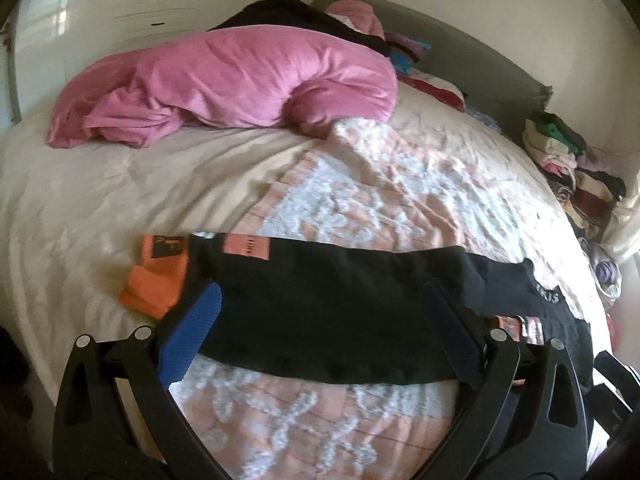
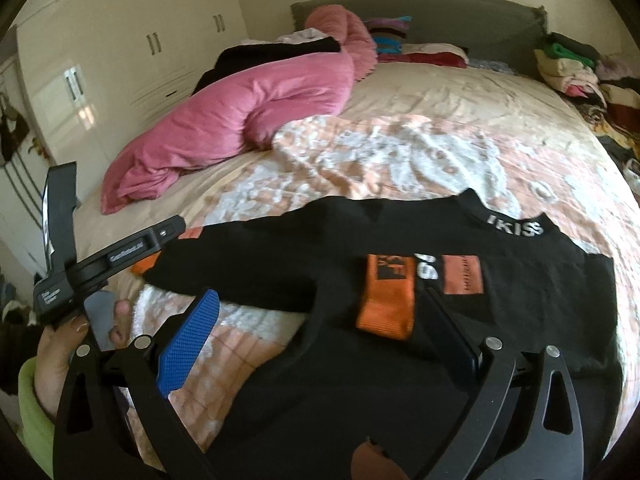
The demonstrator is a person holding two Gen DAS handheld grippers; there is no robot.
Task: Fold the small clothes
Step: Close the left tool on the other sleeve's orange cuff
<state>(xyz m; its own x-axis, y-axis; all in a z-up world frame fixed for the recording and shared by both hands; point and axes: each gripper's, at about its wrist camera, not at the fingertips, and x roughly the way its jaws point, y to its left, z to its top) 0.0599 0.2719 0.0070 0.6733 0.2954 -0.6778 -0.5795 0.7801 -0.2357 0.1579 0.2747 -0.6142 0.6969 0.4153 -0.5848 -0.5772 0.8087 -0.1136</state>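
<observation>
We've got both jaws spread wide, nothing gripped: left hand-held gripper (image 1: 320,320) and right hand-held gripper (image 2: 324,328) both hover over the black shirt (image 1: 320,300), lying flat near the bed's (image 1: 80,200) front edge. Bare quilt beyond; pink bundle (image 1: 240,80) toward the headboard, clothes pile (image 1: 568,160) along the right edge.

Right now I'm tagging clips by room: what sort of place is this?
A bedroom, most likely. The black top lies spread on a bed's patterned cover below a grey headboard, a white fitted wardrobe fills the left wall, and stacked clothes sit beside the bed.
</observation>
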